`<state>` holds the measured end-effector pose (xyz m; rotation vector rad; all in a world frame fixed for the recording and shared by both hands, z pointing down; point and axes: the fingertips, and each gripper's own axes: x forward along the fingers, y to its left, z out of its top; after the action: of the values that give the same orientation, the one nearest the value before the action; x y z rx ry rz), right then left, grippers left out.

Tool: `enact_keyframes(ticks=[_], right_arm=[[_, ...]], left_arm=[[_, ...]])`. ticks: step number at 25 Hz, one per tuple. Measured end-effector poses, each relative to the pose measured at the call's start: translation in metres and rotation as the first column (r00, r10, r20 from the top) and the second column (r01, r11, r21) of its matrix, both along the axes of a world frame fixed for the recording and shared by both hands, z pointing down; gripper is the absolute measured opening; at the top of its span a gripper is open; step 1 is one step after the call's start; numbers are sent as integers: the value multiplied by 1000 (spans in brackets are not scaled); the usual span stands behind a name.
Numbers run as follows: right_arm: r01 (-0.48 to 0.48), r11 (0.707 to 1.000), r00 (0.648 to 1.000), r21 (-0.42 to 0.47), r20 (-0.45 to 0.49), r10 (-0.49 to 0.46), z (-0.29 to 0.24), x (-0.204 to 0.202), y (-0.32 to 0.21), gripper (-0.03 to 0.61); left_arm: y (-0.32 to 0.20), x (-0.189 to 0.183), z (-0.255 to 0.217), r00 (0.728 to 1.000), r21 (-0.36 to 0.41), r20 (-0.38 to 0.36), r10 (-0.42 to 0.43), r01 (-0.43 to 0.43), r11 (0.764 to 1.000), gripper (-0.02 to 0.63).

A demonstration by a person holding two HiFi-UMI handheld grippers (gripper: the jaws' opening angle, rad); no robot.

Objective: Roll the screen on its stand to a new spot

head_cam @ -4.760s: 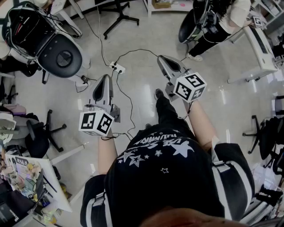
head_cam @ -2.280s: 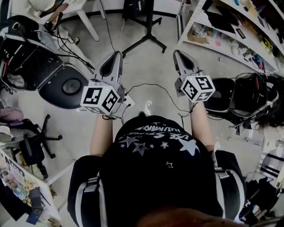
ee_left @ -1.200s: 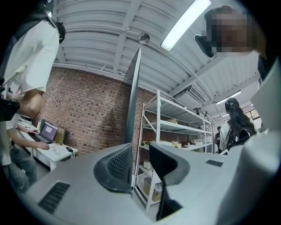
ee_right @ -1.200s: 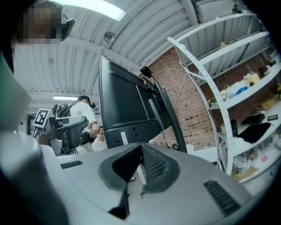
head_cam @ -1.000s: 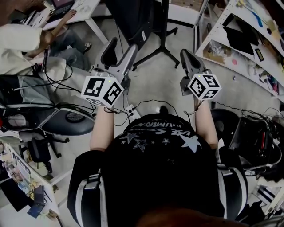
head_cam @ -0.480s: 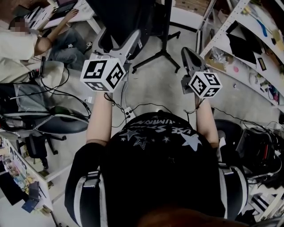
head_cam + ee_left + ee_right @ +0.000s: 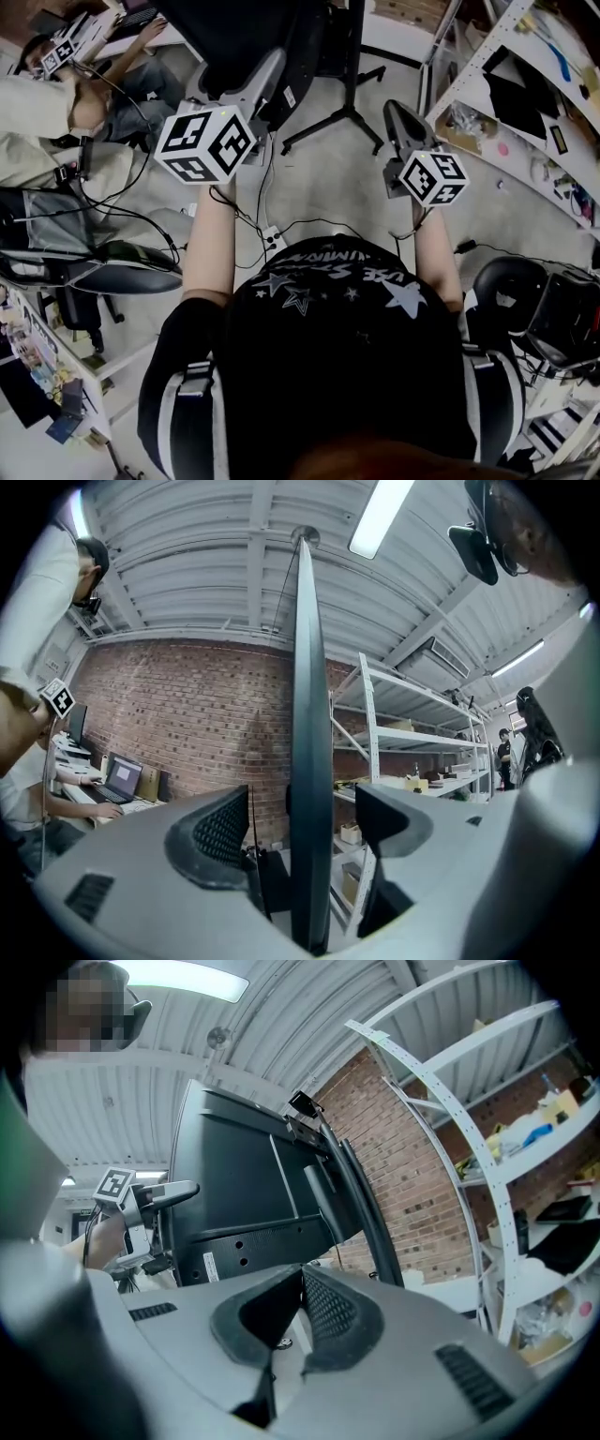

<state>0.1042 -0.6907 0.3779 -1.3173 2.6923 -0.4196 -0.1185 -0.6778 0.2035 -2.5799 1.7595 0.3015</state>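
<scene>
The screen is a large black panel on a black pole stand with splayed legs, right in front of me. In the left gripper view its thin edge runs upright between the jaws of my left gripper. Those jaws have just been opening; they stand wide, with a gap between each pad and the edge. My right gripper hovers to the right of the stand, short of the screen's back. It is shut with nothing between its pads.
A white shelf rack with boxes stands close on the right. A seated person works at a desk to the left. Cables and a power strip lie on the floor, with chairs alongside. A brick wall lies beyond.
My left gripper has risen and moved forward onto the screen's edge, its jaws now spread wider. The right gripper has shifted a little forward, still shut.
</scene>
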Motion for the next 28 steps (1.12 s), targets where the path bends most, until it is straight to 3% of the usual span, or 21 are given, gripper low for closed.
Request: enact_keyframes(ticks=[2, 4, 5, 12, 21, 28], right_arm=[[4, 1000, 1000, -5, -1, -4, 2, 1, 0, 6], [8, 1000, 1000, -11, -2, -8, 5, 2, 0, 6], [9, 1000, 1000, -13, -3, -9, 6, 2, 1, 6], [31, 999, 999, -4, -8, -31, 3, -7, 3, 6], [74, 990, 997, 123, -35, -71, -45, -34, 11, 6], [75, 986, 997, 147, -23, -72, -59, -44, 12, 6]], left_arm=[[-1, 1, 3, 1000, -15, 12, -9, 10, 1000, 370], [-1, 0, 5, 999, -21, 25, -30, 30, 999, 237], [0, 0, 5, 999, -20, 28, -38, 39, 999, 218], [0, -2, 7, 998, 14, 32, -50, 49, 999, 212], [6, -6, 7, 997, 21, 18, -70, 70, 997, 206], [16, -10, 9, 997, 35, 6, -78, 78, 996, 202]])
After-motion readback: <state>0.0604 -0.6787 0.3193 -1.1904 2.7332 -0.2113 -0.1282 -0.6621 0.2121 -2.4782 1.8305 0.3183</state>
